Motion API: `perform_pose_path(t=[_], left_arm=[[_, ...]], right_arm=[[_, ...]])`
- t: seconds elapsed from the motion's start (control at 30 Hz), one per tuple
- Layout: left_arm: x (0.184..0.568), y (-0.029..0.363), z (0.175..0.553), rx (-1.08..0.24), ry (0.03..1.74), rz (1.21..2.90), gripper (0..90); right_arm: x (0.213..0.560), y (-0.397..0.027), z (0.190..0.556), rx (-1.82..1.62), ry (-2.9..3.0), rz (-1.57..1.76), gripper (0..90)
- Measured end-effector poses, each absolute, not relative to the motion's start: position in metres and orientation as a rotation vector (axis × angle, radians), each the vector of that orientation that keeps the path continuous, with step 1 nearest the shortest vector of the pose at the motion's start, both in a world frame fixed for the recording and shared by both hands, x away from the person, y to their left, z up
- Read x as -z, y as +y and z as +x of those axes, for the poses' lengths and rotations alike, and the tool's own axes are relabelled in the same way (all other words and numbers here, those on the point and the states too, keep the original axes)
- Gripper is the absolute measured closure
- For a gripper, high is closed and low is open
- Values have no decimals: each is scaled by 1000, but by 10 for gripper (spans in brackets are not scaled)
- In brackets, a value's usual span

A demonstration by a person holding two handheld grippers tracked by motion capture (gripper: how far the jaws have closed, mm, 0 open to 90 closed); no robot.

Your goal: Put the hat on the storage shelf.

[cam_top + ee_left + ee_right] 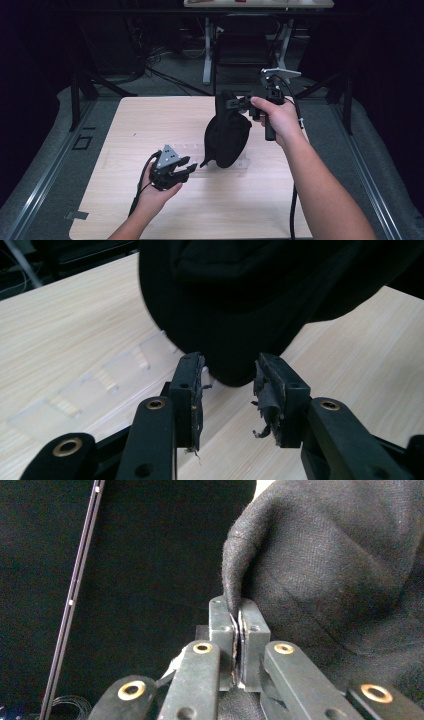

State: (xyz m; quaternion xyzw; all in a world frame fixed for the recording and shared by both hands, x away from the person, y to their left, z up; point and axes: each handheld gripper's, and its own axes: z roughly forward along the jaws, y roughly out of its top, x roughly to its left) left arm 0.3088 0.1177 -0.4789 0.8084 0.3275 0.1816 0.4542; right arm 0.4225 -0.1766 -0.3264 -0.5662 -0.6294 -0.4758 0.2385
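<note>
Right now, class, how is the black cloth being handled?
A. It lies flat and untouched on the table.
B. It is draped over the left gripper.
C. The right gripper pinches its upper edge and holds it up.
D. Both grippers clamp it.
C: the right gripper is shut on the black cloth's upper edge, while the left gripper stands open just short of its lower end.

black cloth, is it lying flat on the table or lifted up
Lifted: the right gripper is shut on the black cloth at its top edge, so it hangs bunched, its lowest part near the table.
</note>
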Motion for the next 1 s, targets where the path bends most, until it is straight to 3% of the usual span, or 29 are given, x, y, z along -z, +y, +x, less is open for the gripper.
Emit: perform_pose_path(t=[0.53, 0.7, 1.0], left_arm=[[474, 102, 303, -430, 755, 2017, 688], [481, 96, 307, -447, 755, 2047, 806], [481, 93, 303, -528, 716, 2080, 838]], right_arm=[[327, -174, 422, 1308, -1723, -1546, 873], [326, -174, 421, 1311, -1721, -1548, 869], [326, -176, 420, 1331, -1707, -1546, 824]])
